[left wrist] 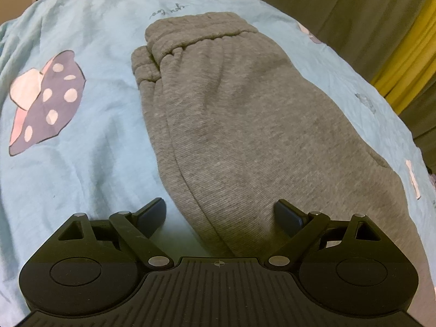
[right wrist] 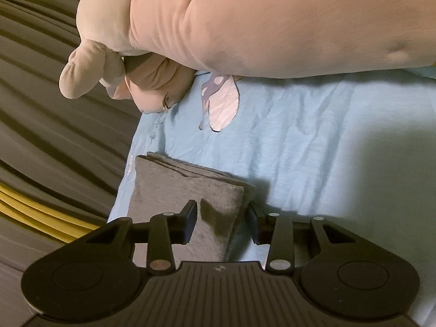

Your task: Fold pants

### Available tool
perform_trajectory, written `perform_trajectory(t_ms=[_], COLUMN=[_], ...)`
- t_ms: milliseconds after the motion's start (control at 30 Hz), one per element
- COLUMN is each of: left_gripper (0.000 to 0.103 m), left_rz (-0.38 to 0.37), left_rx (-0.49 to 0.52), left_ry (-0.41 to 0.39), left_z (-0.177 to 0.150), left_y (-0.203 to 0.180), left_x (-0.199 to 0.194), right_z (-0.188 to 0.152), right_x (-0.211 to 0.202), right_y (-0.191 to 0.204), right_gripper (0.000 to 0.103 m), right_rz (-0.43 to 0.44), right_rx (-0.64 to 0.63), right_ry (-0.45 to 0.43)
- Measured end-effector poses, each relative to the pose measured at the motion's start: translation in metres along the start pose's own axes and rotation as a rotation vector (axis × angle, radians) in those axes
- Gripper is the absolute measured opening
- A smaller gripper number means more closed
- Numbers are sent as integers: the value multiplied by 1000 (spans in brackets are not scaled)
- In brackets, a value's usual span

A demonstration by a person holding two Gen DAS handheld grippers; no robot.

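Grey knit sweatpants (left wrist: 231, 125) lie folded lengthwise on your light blue printed bed sheet (left wrist: 90, 163), elastic waistband at the far end and the folded bulk running back toward you. Your left tool (left wrist: 220, 214) hangs over the near part of them with its fingers spread wide, touching nothing. Your right tool (right wrist: 222, 223) has its fingers partly apart, straddling the near corner of the folded cloth (right wrist: 190, 190) without pressing on it, so nothing is clamped.

That corner sits close to the sheet's left edge in the right wrist view, beside dark draped fabric (right wrist: 54, 136); a careless pull that way could drag the stack off the bed. If only the top layer is pinched, the layers would probably shear and the fold would go crooked. Grabbing the sheet along with the pants would wrinkle everything.

Your gloved hand and sleeve (right wrist: 245, 24) fill the top of that view and hide the far bed. Both tool bodies cover the nearest stretch of pants, so the leg cuffs cannot be made out.
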State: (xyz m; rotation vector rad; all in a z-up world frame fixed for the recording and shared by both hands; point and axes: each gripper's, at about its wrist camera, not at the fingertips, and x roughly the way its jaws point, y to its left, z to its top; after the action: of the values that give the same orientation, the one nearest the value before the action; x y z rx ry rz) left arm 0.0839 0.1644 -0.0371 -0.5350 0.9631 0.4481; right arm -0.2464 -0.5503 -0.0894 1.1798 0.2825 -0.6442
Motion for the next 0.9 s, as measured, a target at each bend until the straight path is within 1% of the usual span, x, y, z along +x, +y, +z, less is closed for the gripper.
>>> perform_trajectory(t_ms=[33,67,100,133,167,200,233,267,300,333,433,500,533,567,600,800,900], left_gripper=[93,93,93,93,93,93,93,94,94,94,95,95,95,95,95,95,95], left_rz=[0,1,1,1,1,1,1,3,3,4,8,10,10,7,3,7,5], left_rx=[3,4,5,4,3,4,6,7,9,10,15,20,22,22,22,32,29], left_ry=[0,0,0,1,1,1,1,1,1,1,1,1,0,-1,-2,-3,-2], left_z=[0,0,0,0,0,0,0,0,0,0,0,-1,-1,-1,-1,-1,-1], left_y=[0,0,0,0,0,0,0,0,0,-1,-2,-2,-2,-2,-2,-3,-3], left_x=[0,0,0,0,0,1,1,1,1,1,1,1,1,1,1,1,1], right_z=[0,0,-1,-2,-2,-2,-1,-1,-1,-2,-3,-4,-4,-5,-5,-8,-6], right_x=[1,1,2,2,2,3,4,4,4,4,7,10,10,11,11,15,16], right_y=[2,3,4,4,3,1,-2,-4,-4,-2,7,9,10,11,11,7,13], right_gripper=[32,13,10,11,15,17,23,32,35,37,37,36,30,15,9,10,10], right_rz=[6,19,39,42,43,44,54,75,92,96,67,58,53,49,44,7,-19], right_rx=[-13,-28,-33,-32,-30,-12,9,25,32,23,-34,-49,-55,-64,-73,-74,-80], right_ry=[1,3,11,11,12,17,23,27,25,23,22,27,26,25,24,29,39])
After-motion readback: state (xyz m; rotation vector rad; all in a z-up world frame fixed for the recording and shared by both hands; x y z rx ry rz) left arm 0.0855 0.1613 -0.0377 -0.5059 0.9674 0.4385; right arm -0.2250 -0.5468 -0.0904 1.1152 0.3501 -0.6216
